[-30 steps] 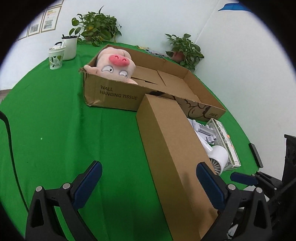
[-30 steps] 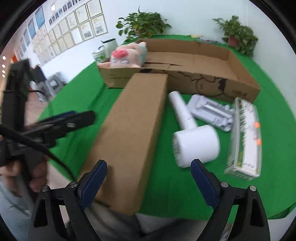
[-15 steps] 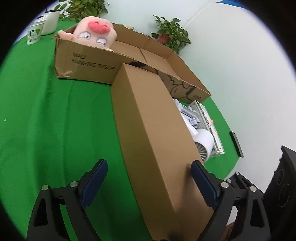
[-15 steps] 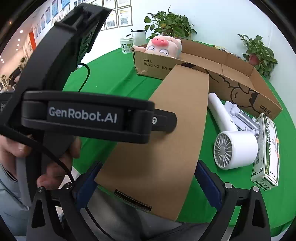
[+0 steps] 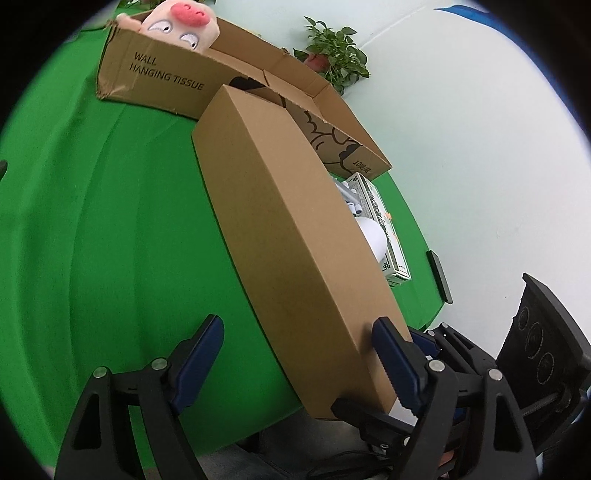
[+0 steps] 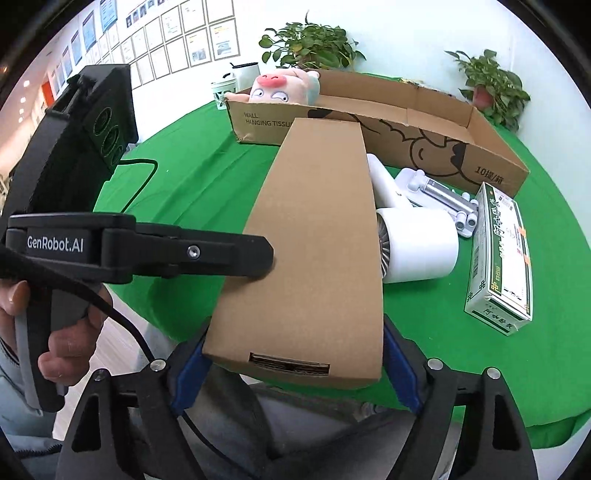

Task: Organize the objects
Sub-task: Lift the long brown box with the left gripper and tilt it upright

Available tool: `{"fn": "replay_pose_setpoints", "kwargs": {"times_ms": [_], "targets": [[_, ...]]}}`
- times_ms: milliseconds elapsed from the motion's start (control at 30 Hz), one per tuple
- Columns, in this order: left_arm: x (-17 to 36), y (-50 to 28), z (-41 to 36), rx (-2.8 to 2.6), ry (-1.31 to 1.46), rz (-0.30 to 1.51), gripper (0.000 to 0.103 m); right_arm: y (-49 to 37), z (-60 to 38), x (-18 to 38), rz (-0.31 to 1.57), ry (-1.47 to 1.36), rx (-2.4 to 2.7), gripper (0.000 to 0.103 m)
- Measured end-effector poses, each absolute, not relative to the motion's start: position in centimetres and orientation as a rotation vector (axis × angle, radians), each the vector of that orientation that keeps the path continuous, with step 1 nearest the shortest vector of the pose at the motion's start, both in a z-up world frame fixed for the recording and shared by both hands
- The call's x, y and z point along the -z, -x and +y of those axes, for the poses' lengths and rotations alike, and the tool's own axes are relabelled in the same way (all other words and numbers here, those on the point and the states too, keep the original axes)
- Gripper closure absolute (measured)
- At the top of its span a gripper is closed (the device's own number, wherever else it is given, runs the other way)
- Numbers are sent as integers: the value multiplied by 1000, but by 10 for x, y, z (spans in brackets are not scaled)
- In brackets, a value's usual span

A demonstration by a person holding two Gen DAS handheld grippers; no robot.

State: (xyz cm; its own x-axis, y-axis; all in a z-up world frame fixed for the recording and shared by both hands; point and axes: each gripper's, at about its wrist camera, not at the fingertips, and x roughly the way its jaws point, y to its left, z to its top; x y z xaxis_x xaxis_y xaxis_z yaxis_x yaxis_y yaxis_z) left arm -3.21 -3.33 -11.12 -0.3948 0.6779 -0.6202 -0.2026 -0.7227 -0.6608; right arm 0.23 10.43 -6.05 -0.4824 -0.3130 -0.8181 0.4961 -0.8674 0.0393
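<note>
Left wrist view: the left gripper (image 5: pixel 295 354) straddles the near end of a long box (image 5: pixel 288 236), jaws closing; its right pad touches the box top, its left pad stands clear over the green table (image 5: pixel 92 221). Beyond the jaws sits an open carton (image 5: pixel 166 77) with a plush pig (image 5: pixel 181 24).

Right wrist view: the right gripper (image 6: pixel 295 373) is closing its jaws, both pads at the box's (image 6: pixel 317 236) near end, one against each side. Right of the jaws lie a hair dryer (image 6: pixel 417 251) and a packet (image 6: pixel 498 254); to their left, a hand (image 6: pixel 55 332) holds the left gripper (image 6: pixel 147 251).
</note>
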Motion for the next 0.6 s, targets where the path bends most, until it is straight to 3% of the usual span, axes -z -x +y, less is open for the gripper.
{"fn": "replay_pose_setpoints", "kwargs": {"times_ms": [333, 433, 600], "targets": [[118, 33, -41, -2061, 1289, -792, 19, 6, 119, 57, -71, -1272, 2189, 22], [118, 32, -38, -2068, 1297, -778, 29, 6, 117, 60, -152, -1275, 2108, 22], [112, 28, -43, -2136, 1337, -751, 30, 5, 113, 62, -209, -1277, 2038, 22]]}}
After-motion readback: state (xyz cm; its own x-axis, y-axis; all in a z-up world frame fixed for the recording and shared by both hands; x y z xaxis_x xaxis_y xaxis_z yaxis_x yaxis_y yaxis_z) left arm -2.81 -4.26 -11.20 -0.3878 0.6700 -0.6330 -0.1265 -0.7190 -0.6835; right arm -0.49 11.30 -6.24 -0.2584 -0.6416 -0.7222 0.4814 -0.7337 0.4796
